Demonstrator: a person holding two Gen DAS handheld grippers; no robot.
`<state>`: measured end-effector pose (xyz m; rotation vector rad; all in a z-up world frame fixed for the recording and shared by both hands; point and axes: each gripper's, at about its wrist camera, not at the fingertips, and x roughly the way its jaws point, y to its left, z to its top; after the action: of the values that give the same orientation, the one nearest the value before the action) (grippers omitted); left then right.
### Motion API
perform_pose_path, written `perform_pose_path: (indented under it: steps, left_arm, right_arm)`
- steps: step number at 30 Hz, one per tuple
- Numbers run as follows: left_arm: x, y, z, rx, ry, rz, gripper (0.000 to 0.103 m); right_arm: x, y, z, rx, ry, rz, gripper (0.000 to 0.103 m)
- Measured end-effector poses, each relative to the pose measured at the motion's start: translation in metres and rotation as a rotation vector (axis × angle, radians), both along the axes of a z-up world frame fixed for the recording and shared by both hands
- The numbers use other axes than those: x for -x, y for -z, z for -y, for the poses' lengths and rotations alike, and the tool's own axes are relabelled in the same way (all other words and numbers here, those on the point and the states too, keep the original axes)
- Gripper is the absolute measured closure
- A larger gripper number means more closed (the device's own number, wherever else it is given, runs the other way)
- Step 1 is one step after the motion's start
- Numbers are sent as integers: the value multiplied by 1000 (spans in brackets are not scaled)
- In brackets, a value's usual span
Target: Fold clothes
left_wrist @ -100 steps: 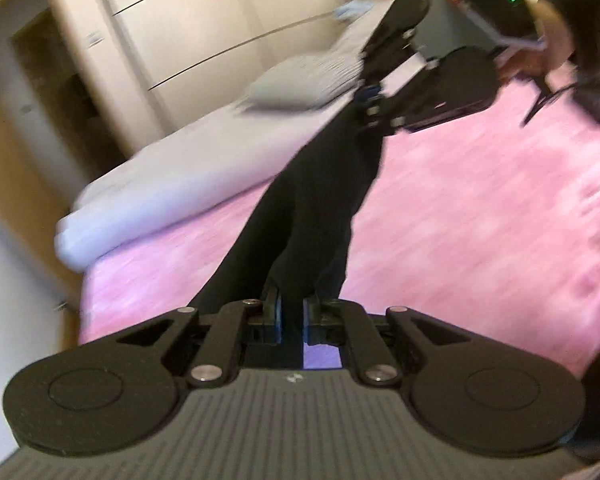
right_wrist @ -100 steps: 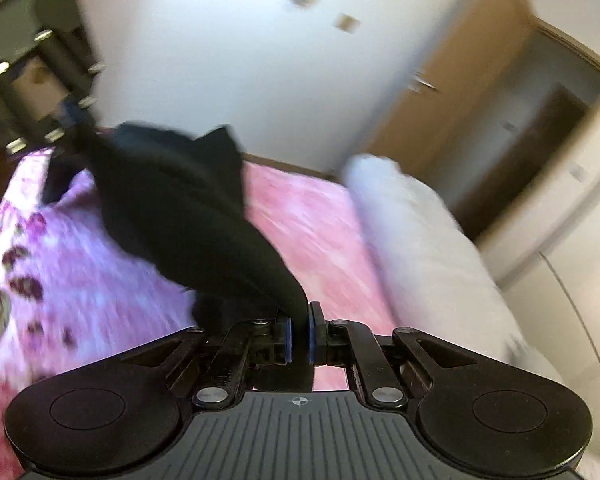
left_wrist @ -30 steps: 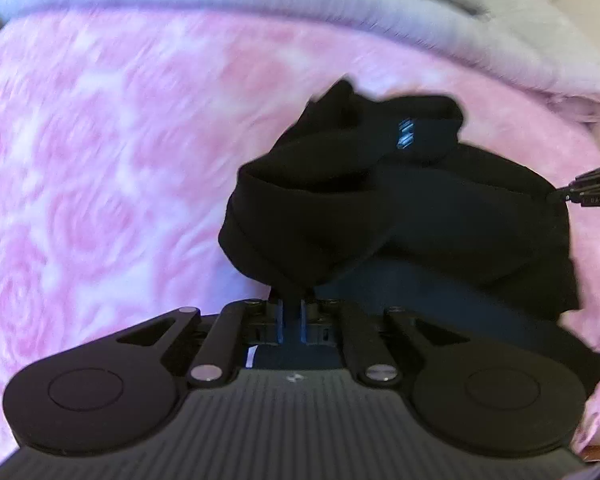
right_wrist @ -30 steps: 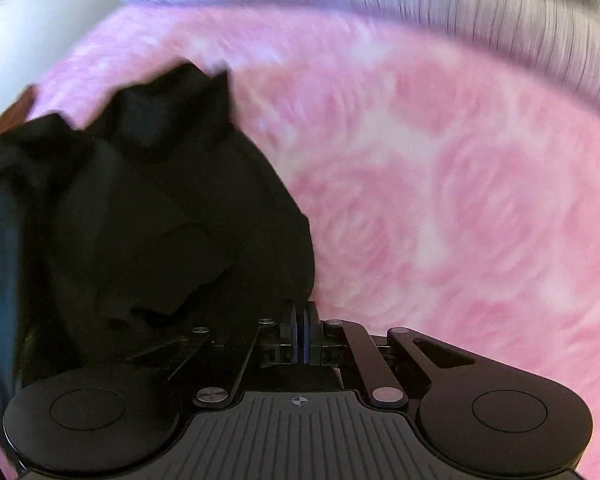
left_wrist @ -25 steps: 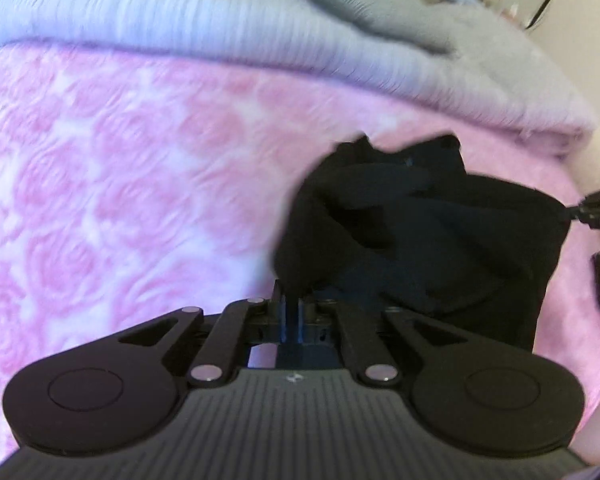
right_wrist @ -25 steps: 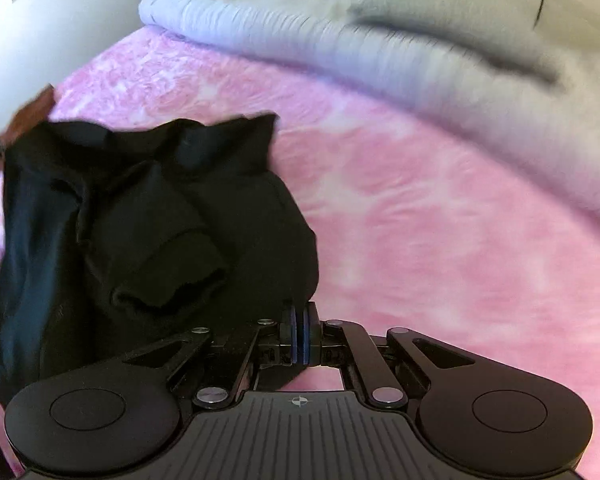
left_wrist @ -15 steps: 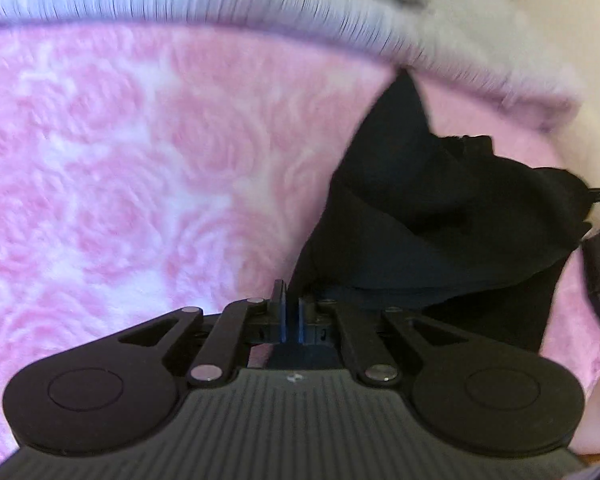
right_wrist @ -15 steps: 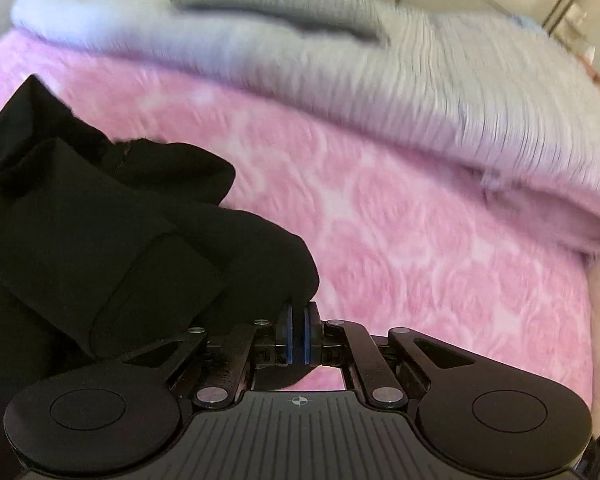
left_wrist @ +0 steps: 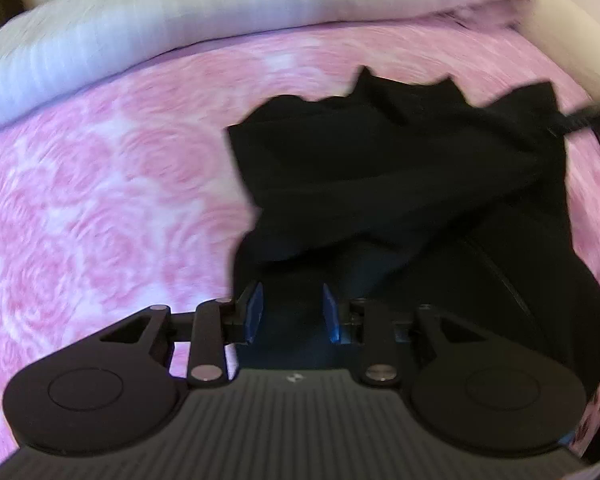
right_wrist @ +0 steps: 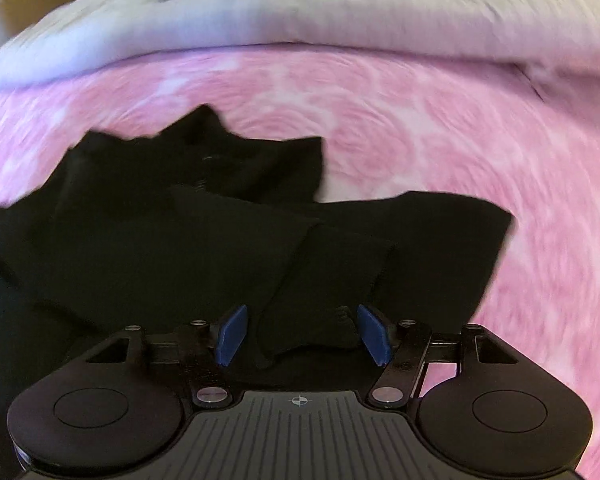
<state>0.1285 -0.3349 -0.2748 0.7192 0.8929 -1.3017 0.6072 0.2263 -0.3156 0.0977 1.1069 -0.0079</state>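
Note:
A black garment (left_wrist: 400, 184) lies crumpled on the pink rose-patterned bed cover (left_wrist: 112, 184). My left gripper (left_wrist: 290, 312) is open just over the garment's near edge, its blue pads apart with black cloth between and below them. In the right wrist view the same garment (right_wrist: 204, 232) spreads across the lower left and centre on the cover (right_wrist: 440, 132). My right gripper (right_wrist: 302, 334) is open wide over a loose fold of the cloth. The right gripper's tip (left_wrist: 580, 120) shows at the far right of the left wrist view.
A rolled grey-white striped duvet (left_wrist: 180, 16) runs along the back of the bed, also in the right wrist view (right_wrist: 300, 12). The bed's edge and something pale show at the far right (left_wrist: 572, 40).
Both grippers were shut on the black garment and have opened, letting it drop onto the bed cover. The garment now lies spread lower and flatter than half a second ago.

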Motion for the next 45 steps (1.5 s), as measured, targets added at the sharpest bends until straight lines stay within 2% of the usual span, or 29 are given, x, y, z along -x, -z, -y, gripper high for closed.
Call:
perform_pose_path:
  steps: [3,4,5,6,9,14,18,19,21,22,23,24,27,28,29,31,33,36,39,41,43,45]
  left_arm:
    - [26,-2,5,23,67,20,74]
    - [37,-3,9,38,92,33,71]
    - [48,-3,14,55,124,47,67]
    - [62,-5,20,75,168,67,66]
    - [109,-8,40,151,309,140,59]
    - [195,0,88,271,532,272,49]
    - [240,13,130,293,572,424,49]
    - [245,13,137,295,560,436,49]
    - [246,7,149,304,511,443,51]
    - [246,4,154,310,481,442,65]
    - [240,-3,154,316,434,425,91]
    - [231,-11,152,322,379,404,99]
    - [179,-40,129,366,184,319,99]
    - [154,-51,115,385,107,289,99]
    - [126,-61,101,405,32,264,99]
    - [70,-79,70,442,-114,219,99]
    - [6,-96,30,463,-251,221,99]
    - [-93,-104,-31,466,-472,246,99]
    - [-181,-87,-98,397,-717,266,98]
    - [-220,-64,-138,293,-881,229,68]
    - [-233,-40,-166,206,-958,196,59]
    - [-228,-21,-189,153,-979,166,62]
  right_arm:
    - [-6,-1,9,-44,78,2,41]
    - [-9,-2,12,-53,96,-2,48]
    - [-12,-4,12,-55,108,-10,75]
    - [-13,-7,13,-65,118,-15,84]
    - [-9,-26,14,-115,120,0,87]
    - [-5,-79,6,-187,116,63,87]
    - [-7,-121,0,-231,92,107,87]
    - [-8,-130,-1,-241,84,117,87]
    - [-12,-142,-6,-267,60,134,87]
    - [-15,-148,-9,-280,47,143,87]
    - [-17,-154,-12,-294,35,151,87]
    - [-19,-160,-14,-307,23,160,87]
    - [-26,-176,-27,-344,-44,210,83]
    - [-28,-181,-33,-363,-74,247,80]
    - [-29,-185,-39,-381,-100,284,73]
    - [-31,-192,-54,-365,-146,340,66]
    - [-33,-189,-69,-313,-185,354,61]
    - [-33,-171,-81,-292,-173,298,60]
    - [-27,-144,-87,-275,-131,218,59]
    - [-20,-123,-88,-263,-98,159,59]
    - [-11,-105,-90,-243,-68,102,59]
    - [2,-87,-91,-212,-37,51,59]
